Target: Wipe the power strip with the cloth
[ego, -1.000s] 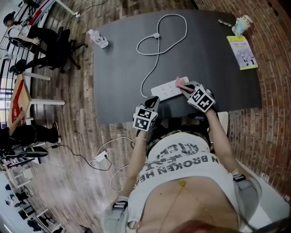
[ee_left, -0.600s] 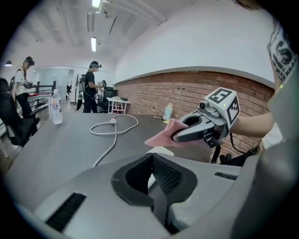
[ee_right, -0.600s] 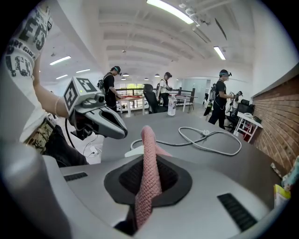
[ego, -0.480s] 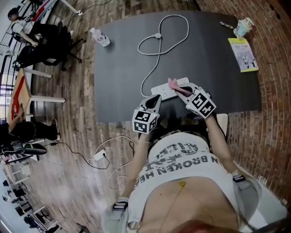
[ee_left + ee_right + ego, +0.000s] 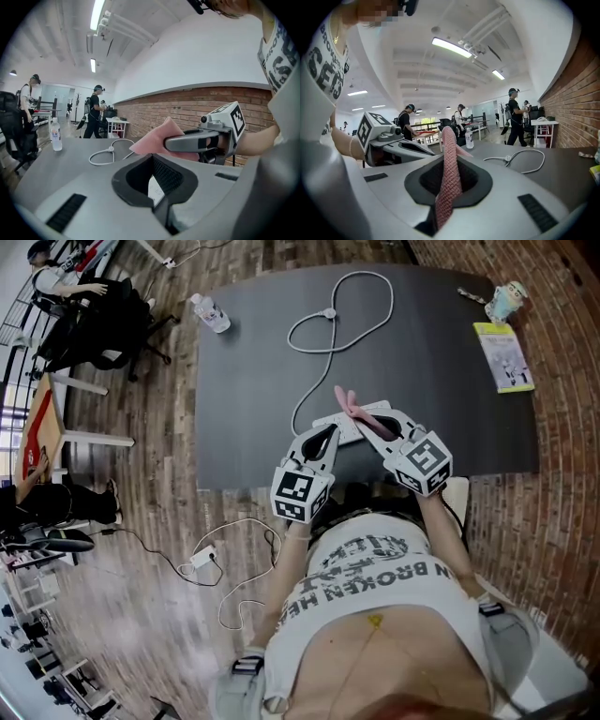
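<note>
1. The right gripper (image 5: 375,425) is clamping a pink cloth (image 5: 449,173), which is sticking up past its tips. Its forearm is reaching out from the person's belly and angling inward.
2. The left gripper (image 5: 328,432) is hovering with its jaws pressed together, angling toward the right one.
3. The power strip (image 5: 337,423) is lying near the table's (image 5: 244,381) front edge, beneath both tips. Its long axis is running left to right, and its cord (image 5: 323,343) is looping toward the far side.
</note>
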Tool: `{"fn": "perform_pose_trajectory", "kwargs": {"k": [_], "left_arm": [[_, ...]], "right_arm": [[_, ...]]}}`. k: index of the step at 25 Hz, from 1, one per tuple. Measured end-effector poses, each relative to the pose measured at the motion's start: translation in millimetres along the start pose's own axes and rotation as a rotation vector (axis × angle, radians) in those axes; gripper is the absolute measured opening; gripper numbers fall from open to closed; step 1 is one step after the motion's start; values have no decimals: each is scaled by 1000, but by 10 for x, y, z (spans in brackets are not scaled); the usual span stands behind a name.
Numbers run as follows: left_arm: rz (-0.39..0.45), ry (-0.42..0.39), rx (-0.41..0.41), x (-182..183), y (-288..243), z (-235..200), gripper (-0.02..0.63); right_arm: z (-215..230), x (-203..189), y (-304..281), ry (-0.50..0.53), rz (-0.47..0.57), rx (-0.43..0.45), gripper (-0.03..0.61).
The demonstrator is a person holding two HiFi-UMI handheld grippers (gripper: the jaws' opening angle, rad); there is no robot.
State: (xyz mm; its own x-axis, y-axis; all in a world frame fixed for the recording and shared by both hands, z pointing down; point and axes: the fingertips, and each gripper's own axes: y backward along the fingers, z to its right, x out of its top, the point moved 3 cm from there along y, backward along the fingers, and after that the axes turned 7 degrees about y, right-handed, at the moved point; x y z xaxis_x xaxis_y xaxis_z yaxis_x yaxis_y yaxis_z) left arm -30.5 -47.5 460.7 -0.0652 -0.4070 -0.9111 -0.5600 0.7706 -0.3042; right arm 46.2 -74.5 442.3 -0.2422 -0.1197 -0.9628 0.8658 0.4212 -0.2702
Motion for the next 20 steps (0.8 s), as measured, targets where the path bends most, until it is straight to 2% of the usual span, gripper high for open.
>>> {"fn": "perform_pose_trajectory", "kwargs": {"k": [14, 20], "left_arm": [[234, -136, -14, 1051, 280, 359, 8], [309, -168, -13, 1342, 334, 452, 8]], "right_arm": [[-84, 989, 202, 104, 268, -1, 17], [-49, 1227, 287, 121, 332, 0, 17]]}}
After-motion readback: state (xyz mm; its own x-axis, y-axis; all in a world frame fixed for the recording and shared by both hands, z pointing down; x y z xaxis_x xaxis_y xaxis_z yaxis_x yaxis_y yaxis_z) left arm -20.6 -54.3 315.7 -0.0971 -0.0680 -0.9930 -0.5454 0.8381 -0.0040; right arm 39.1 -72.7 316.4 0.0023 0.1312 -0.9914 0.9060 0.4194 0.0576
